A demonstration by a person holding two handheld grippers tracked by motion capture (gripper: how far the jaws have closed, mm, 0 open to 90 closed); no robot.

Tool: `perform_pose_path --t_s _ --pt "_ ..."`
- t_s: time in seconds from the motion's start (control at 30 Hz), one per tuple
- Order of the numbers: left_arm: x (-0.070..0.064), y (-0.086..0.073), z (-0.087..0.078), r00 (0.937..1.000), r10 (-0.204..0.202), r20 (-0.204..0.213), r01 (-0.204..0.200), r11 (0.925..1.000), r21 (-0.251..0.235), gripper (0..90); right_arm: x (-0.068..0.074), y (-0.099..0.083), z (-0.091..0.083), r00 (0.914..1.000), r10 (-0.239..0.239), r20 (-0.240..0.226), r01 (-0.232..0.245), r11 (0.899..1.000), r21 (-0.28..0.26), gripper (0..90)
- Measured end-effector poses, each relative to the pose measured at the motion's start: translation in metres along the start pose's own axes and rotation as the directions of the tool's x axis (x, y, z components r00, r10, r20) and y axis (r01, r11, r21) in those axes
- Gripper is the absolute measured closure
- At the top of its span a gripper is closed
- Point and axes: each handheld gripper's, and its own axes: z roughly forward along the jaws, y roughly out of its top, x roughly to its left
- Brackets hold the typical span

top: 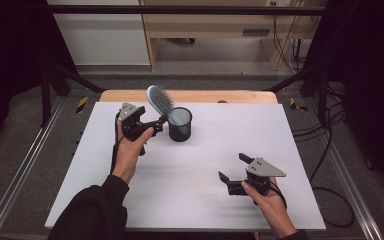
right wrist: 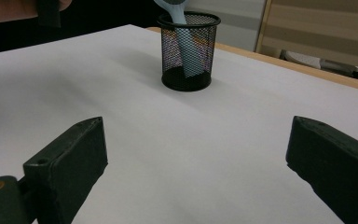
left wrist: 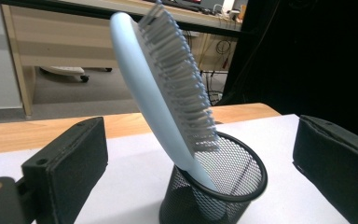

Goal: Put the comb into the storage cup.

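Note:
A light blue hairbrush [top: 159, 100] [left wrist: 158, 84] stands handle-down in a black mesh cup [top: 180, 125] [left wrist: 233, 186] at the back of the white table top [top: 205, 165]. It leans left, bristles toward the right. My left gripper [top: 161, 120] [left wrist: 203, 140] is open just left of the cup. Its jaws stand wide on either side of the brush and cup without touching them. My right gripper [top: 233, 167] [right wrist: 196, 154] rests open and holding nothing near the front right, facing the cup [right wrist: 186, 51] from a distance.
A wooden table edge [top: 190, 96] runs behind the white top. Beyond it are a wooden desk [top: 220, 25] and a white cabinet [top: 100, 35]. Cables [top: 330, 150] lie on the floor at the right. Metal rails [top: 20, 175] flank the table.

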Motion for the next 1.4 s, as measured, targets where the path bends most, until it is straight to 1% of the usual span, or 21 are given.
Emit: perform_pose_path --t_s 0.17,0.27,0.4,0.6,0.77,0.87,1.0,1.17,1.4 --pt "0.000 -0.003 -0.005 1.0000 0.000 0.005 0.000 1.0000 0.000 3.1 0.000 0.000 0.000 1.0000 -0.001 0.000 0.001 1.000 0.002 5.4" --pt "0.001 -0.006 -0.010 1.0000 -0.008 0.006 0.008 0.9999 -0.009 3.1 0.000 0.000 0.000 1.0000 -0.004 0.000 0.004 1.000 0.004 5.4" --pt "0.004 -0.012 -0.016 0.9999 -0.012 0.008 0.012 0.9999 -0.002 3.1 0.000 0.000 0.000 1.0000 -0.002 0.001 0.002 1.000 0.003 5.4" --pt "0.009 -0.018 -0.026 0.9996 -0.027 -0.007 0.027 0.9994 -0.021 3.3 0.001 0.000 0.000 1.0000 -0.006 0.004 0.006 1.000 0.008 5.4" --pt "0.014 -0.023 -0.033 0.9989 -0.045 -0.012 0.045 0.9987 -0.023 3.3 0.000 0.000 0.000 1.0000 -0.006 0.006 0.006 1.000 0.008 5.4" --pt "0.016 -0.024 -0.036 0.9988 -0.047 -0.016 0.046 0.9986 -0.026 3.2 0.001 0.000 0.000 1.0000 -0.006 0.006 0.006 1.000 0.007 5.4" --pt "0.018 -0.023 -0.041 0.9990 -0.035 -0.029 0.034 0.9987 -0.039 3.4 0.001 0.000 0.000 1.0000 -0.005 0.006 0.005 1.000 0.005 5.4" --pt "0.018 -0.021 -0.047 0.9994 -0.026 -0.020 0.025 0.9987 -0.044 3.4 0.001 0.000 0.000 1.0000 -0.005 0.005 0.005 1.000 0.006 5.4" --pt "0.018 -0.018 -0.054 0.9998 -0.007 -0.020 0.006 0.9988 -0.049 1.7 0.001 0.000 0.000 1.0000 -0.004 0.004 0.004 1.000 0.005 5.2"
